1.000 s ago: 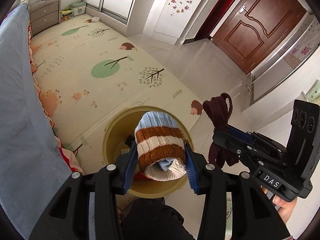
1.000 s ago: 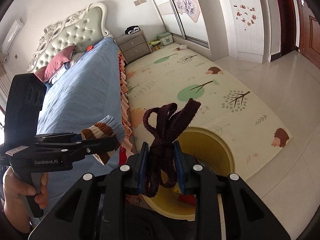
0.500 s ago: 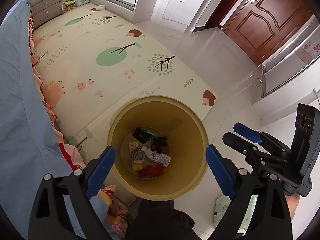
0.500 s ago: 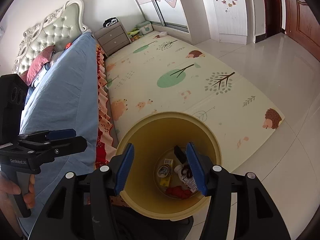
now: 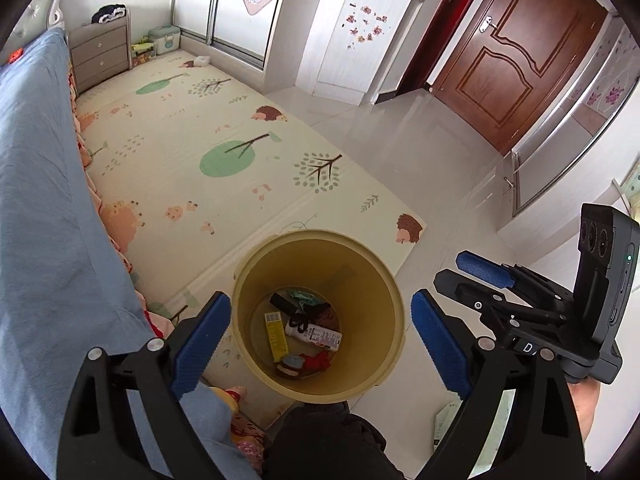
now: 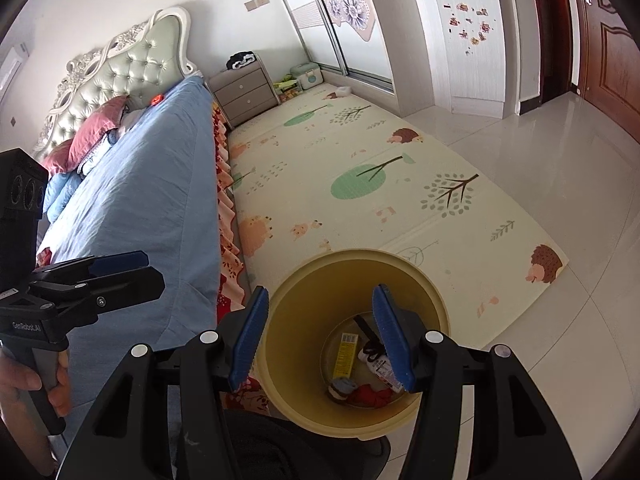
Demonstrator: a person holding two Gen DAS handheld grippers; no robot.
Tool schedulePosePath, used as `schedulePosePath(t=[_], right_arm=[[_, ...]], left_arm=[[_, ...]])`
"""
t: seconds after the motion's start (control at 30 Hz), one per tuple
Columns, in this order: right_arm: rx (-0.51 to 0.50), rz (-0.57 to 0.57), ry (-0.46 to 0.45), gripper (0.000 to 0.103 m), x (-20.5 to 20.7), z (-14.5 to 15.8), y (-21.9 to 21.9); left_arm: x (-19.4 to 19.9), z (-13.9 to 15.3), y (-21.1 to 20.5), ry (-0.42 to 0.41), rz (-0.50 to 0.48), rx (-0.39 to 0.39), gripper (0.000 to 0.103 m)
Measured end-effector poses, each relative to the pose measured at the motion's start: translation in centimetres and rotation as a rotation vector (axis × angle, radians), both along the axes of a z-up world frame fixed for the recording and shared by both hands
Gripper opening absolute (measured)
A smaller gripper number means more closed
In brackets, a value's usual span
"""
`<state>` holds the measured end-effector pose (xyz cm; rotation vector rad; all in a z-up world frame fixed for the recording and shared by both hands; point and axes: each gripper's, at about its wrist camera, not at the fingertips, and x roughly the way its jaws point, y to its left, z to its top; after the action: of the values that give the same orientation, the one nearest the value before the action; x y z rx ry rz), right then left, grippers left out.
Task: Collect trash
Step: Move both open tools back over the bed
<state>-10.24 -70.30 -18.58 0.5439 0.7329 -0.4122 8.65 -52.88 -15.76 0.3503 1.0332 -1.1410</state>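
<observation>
A yellow trash bin (image 5: 376, 292) stands on the floor by the bed; it also shows in the right wrist view (image 6: 296, 312). Inside lie the striped knit sock (image 5: 289, 365), a red scrap (image 5: 320, 360), a white bottle (image 5: 316, 334), a yellow packet (image 5: 276, 336) and dark items. The sock (image 6: 340, 388) and the red scrap (image 6: 374, 396) show in the right wrist view too. My left gripper (image 5: 320, 344) is open and empty above the bin. My right gripper (image 6: 320, 338) is open and empty above the bin, and appears at the right of the left wrist view (image 5: 484, 276).
A bed with a blue cover (image 6: 132, 208) runs along the left. A patterned play mat (image 5: 208, 152) covers the floor beyond the bin. A grey nightstand (image 6: 244, 92), a white cabinet (image 5: 356, 36) and a brown door (image 5: 516, 52) stand farther off. Tiled floor (image 6: 560, 168) lies to the right.
Both grippers opened and let go: the striped sock and the dark brown cloth strip dropped into the bin. Both grippers have since tilted up, showing more of the room.
</observation>
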Motion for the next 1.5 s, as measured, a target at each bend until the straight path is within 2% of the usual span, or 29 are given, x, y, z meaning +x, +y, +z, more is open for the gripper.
schedulePosePath(t=[0.3, 0.5, 0.6, 0.83, 1.07, 1.3, 1.5], right_arm=[[-0.08, 0.203, -0.081, 0.054, 6.1, 5.3, 7.3], [-0.101, 0.363, -0.128, 0.054, 12.2, 8.3, 14.4], [-0.116, 0.434, -0.146, 0.054, 15.0, 9.1, 18.3], [-0.102, 0.6, -0.18, 0.054, 20.8, 10.5, 26.8], [-0.099, 0.735, -0.19, 0.054, 26.2, 11.4, 34.5], [-0.076, 0.797, -0.178, 0.054, 31.4, 11.0, 39.9], [-0.078, 0.839, -0.145, 0.053, 36.2, 10.2, 43.4]], left_arm=[[4.2, 5.0, 11.5, -0.152, 0.21, -0.059, 0.091], [7.7, 7.9, 21.0, -0.241, 0.384, -0.064, 0.092], [9.4, 8.8, 25.7, -0.253, 0.47, -0.071, 0.092], [13.6, 9.2, 35.5, -0.254, 0.645, -0.074, 0.092], [16.4, 9.1, 43.3, -0.257, 0.785, -0.083, 0.092], [19.4, 8.1, 49.1, -0.251, 0.881, -0.078, 0.093], [22.2, 6.9, 53.2, -0.228, 0.971, -0.11, 0.093]])
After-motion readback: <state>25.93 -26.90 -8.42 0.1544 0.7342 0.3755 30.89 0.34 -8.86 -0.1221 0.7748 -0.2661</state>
